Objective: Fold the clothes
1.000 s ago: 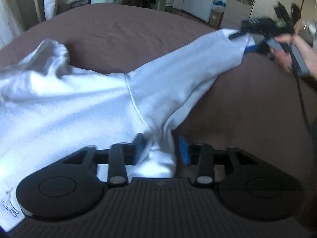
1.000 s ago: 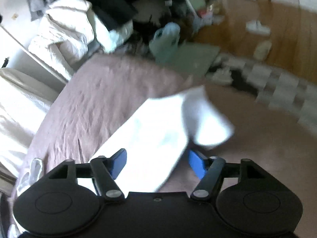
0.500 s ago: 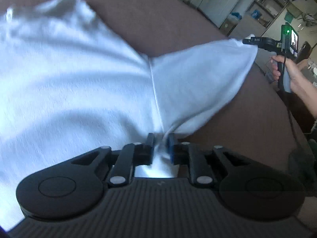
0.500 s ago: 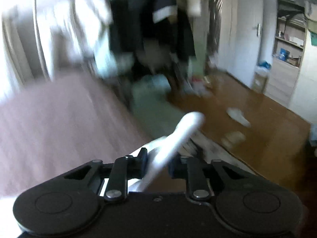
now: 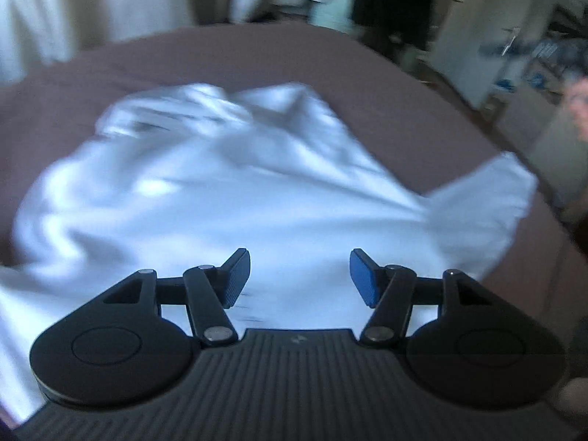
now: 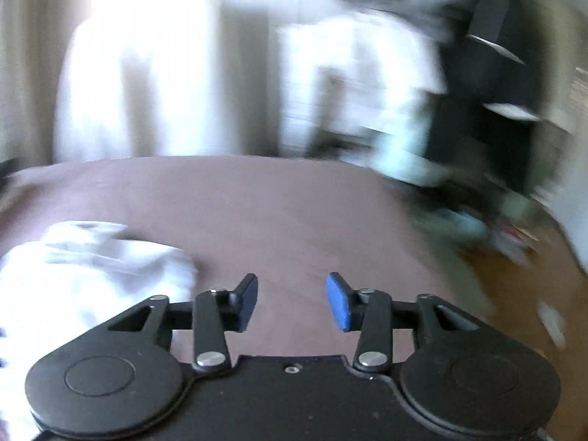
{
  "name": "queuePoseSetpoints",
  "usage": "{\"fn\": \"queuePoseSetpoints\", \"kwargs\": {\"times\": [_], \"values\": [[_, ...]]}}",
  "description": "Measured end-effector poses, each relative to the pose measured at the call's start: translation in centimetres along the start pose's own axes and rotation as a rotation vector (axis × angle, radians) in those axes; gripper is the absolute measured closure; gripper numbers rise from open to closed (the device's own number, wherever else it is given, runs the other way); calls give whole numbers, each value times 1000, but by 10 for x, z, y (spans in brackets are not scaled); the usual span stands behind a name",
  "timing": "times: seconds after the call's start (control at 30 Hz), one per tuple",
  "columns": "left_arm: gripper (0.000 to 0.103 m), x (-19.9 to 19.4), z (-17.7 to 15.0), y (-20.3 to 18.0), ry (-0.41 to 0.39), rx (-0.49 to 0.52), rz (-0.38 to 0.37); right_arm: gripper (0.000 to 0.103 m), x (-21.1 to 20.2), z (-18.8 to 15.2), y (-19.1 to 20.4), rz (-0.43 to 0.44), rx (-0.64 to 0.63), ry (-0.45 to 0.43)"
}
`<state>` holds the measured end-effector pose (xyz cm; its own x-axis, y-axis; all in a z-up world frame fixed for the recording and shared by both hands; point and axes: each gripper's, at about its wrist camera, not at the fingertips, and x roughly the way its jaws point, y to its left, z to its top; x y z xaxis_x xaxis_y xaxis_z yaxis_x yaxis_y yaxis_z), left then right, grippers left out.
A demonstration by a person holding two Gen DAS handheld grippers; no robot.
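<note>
Brown bedspread (image 5: 257, 58) (blurred, cluttered room)

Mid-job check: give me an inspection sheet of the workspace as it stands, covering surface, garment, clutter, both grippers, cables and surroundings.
Surface: brown bed cover, mostly bare beyond the garment.
Job's things: white garment lying spread and rumpled on the cover, one sleeve sticking out to the right; not yet folded.
Clutter: blurred items on the wooden floor beside the bed; too smeared to name.
Grippers: left gripper open above the garment, holding nothing; right gripper open over bare cover, the garment to its left.
Cables: nothing seen.
Surroundings: pale curtains and dark hanging clothes behind the bed; both views motion-blurred.
</note>
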<state>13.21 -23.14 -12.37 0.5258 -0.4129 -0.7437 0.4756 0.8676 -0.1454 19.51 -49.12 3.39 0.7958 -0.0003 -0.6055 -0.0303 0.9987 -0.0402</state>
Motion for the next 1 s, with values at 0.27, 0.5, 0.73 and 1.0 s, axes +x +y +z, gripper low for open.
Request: {"fn": "queuePoseSetpoints", "kwargs": {"times": [0.27,0.5,0.73,1.0], "values": [[43,13,36,127,-10,-84,172,37,86,53,171,262,-533,231],[43,76,76,193,57,-121,162,37,181,29,213,186,-458,235],[30,168,111,198,140,-28,26,29,236,11,208,138,-506,243],[95,157,154,150,35,242,95,96,267,57,127,11,-325,69]]}}
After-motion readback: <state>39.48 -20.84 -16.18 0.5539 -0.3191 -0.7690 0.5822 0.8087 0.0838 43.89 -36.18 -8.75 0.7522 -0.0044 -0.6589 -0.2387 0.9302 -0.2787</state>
